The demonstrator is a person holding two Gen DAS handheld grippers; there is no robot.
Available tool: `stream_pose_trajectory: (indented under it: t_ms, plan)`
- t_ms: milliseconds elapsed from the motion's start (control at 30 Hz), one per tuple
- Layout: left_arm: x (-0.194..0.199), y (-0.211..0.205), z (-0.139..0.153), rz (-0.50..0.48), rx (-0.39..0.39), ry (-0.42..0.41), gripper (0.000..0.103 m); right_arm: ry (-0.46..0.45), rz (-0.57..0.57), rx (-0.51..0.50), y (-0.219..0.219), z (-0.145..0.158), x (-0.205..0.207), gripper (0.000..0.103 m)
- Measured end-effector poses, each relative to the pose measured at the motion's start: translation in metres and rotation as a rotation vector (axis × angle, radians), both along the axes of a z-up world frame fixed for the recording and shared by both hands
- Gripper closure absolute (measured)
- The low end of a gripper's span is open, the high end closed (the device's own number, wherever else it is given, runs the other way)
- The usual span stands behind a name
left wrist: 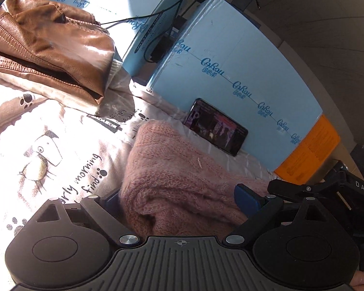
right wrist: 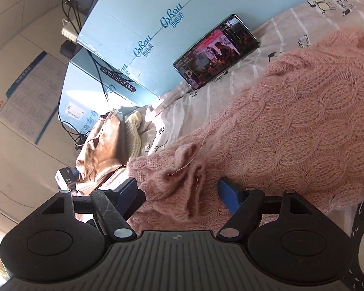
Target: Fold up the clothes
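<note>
Left wrist view: our left gripper (left wrist: 179, 200) has its fingers (left wrist: 246, 200) spread wide, either side of a bunched fold of the pink sweater (left wrist: 172, 181). The pads don't look pressed in, so we read it as open, not gripping. The sweater lies on a printed sheet (left wrist: 48, 145) with paw marks and cartoon text. A brown leather jacket (left wrist: 48, 38) sits folded at upper left, well apart from the sweater. A phone (left wrist: 217, 127) with its screen lit leans against a light blue box (left wrist: 230, 55) just behind the sweater. An orange label (left wrist: 308, 150) is at the box's right end. Our right gripper (left wrist: 327, 194) shows at the right edge, touching the sweater's far side.

Right wrist view: right gripper (right wrist: 179, 191), fingers (right wrist: 227, 195) partly apart, with a rumpled cuff or hem of the sweater (right wrist: 303, 121) between them. We can't tell if the pads bite; it looks loose. The bulk of the sweater spreads to the right over the sheet (right wrist: 230, 68). The phone (right wrist: 216, 52) leans on the blue box (right wrist: 145, 19) above. A tan garment (right wrist: 102, 145) and a cream knit (right wrist: 133, 131) are heaped at left, near the cuff.
</note>
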State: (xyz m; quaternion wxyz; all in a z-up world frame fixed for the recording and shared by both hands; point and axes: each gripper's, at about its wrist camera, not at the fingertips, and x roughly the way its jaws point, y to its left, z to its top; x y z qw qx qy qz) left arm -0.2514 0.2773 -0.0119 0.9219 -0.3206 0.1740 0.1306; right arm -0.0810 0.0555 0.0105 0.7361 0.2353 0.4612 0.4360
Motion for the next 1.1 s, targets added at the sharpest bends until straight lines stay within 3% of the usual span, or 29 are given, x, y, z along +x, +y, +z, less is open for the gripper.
stream_pose_trajectory:
  t_ms: [33,100,200,300,400,633,733,767,933,1033,1100]
  plan:
    - [0.000,0.000,0.000,-0.003,-0.002,-0.001,0.008,0.004,-0.016,-0.008,0.002,-0.001,0.000,0.038]
    - [0.000,0.001,0.000,-0.005,-0.007,-0.006,0.008,-0.018,-0.029,-0.035,0.007,0.001,-0.003,0.057]
    - [-0.002,0.002,0.000,-0.006,-0.015,-0.014,0.008,-0.054,-0.034,-0.061,0.010,0.003,-0.006,0.076]
    - [-0.004,0.004,0.001,-0.007,-0.029,-0.033,0.008,-0.118,-0.044,-0.053,0.007,0.009,-0.010,0.087]
    - [-0.006,0.005,0.001,-0.003,-0.041,-0.052,0.008,-0.217,-0.073,-0.049,0.001,0.022,-0.015,0.090]
    - [-0.007,0.004,0.001,-0.001,-0.034,-0.056,0.008,-0.362,-0.084,-0.151,-0.005,0.028,-0.022,0.087]
    - [-0.008,0.004,0.002,0.003,-0.032,-0.067,0.008,-0.403,-0.092,-0.215,-0.002,0.022,-0.026,0.074]
    - [-0.008,0.005,0.002,0.004,-0.033,-0.068,0.008,-0.418,-0.102,-0.215,-0.003,0.023,-0.027,0.065]
    - [-0.008,0.007,0.002,-0.011,-0.057,-0.081,0.008,-0.480,-0.155,-0.094,-0.016,0.041,-0.035,0.050]
    - [-0.006,0.009,-0.002,-0.062,-0.110,-0.090,0.008,-0.343,-0.089,0.039,-0.018,0.039,-0.026,0.044]
    - [-0.005,0.011,-0.003,-0.076,-0.134,-0.103,0.008,-0.204,-0.035,0.082,-0.010,0.026,-0.016,0.044]
